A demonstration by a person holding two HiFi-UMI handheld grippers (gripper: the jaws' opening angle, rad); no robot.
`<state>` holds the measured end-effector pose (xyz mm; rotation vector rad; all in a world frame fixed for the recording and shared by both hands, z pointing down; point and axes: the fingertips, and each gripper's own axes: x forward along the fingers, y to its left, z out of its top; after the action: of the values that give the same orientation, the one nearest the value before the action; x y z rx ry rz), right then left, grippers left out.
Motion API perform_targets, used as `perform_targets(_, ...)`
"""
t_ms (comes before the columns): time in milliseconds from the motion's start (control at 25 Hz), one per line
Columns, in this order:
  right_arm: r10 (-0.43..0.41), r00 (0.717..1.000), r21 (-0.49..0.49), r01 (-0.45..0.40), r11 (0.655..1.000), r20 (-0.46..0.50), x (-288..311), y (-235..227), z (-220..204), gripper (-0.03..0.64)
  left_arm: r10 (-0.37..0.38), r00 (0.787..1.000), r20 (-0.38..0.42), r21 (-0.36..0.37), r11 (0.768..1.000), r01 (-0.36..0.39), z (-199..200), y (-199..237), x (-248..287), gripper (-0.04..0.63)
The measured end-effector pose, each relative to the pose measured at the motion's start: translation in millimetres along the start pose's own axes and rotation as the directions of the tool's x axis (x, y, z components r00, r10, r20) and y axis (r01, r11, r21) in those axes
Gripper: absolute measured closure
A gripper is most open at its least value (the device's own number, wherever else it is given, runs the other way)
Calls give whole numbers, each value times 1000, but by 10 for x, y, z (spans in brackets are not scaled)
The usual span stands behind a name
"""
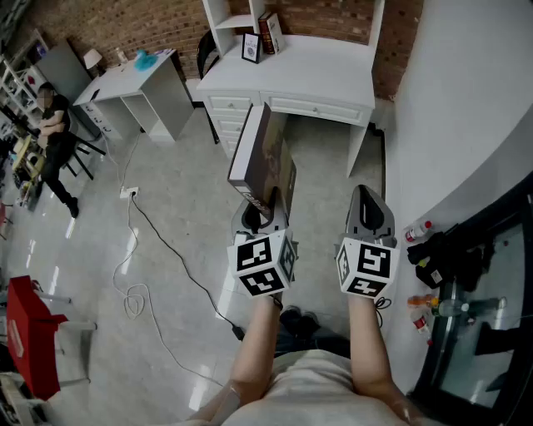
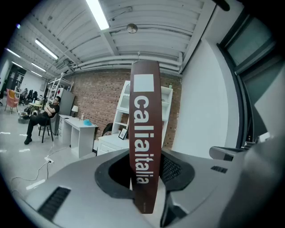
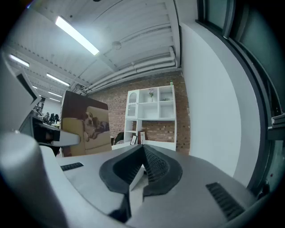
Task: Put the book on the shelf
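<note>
A large dark-brown book (image 1: 265,158) stands upright in the air with my left gripper (image 1: 260,218) shut on its lower edge. In the left gripper view its spine (image 2: 144,133) with white lettering fills the gap between the jaws of the left gripper (image 2: 144,180). The right gripper (image 1: 366,204) is beside it on the right, shut and empty; its pads meet at the tip of the right gripper (image 3: 142,150). The book's cover (image 3: 87,129), showing a dog on a sofa, is at left there. The white shelf (image 1: 241,21) stands on a white desk (image 1: 308,83) ahead, also seen as shelf (image 3: 151,111).
A framed picture (image 1: 251,47) and a few books (image 1: 269,33) are in the shelf's lower bay. A second white desk (image 1: 137,79) and a seated person (image 1: 54,125) are at left. A cable (image 1: 150,241) crosses the floor. A white wall (image 1: 466,100) and bottles (image 1: 420,229) are at right.
</note>
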<state>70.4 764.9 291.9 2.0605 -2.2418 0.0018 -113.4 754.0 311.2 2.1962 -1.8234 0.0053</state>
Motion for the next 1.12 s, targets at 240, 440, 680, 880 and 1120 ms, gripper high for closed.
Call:
perform_targets(240,7,1000,23,-6,1000,-4,9,-60,-29,600,-8,1000,-11,1,1000,8,-38,-104,38,448)
perform_targets(440,9,1000,39,-8,999,-12,38,-139,-64,601,-5,1000,-21,7,1000,6,-54,-160,84,448)
perform_targets(680,19,1000,65,-20,998,13,62,-285,-102,600,2,1000,-12,13,1000,-2,-104,-215,138,448)
perform_targets(880,19,1000,89,-19,996,4,40,-408,-185,600,24,1000,-20,18,1000,-24,-151,-226,113,448)
perform_targets(1120,38,999,106,-36,994,-11,69,-467,-311,600,45,999,-27,7,999,-45,-240,-255,122,448)
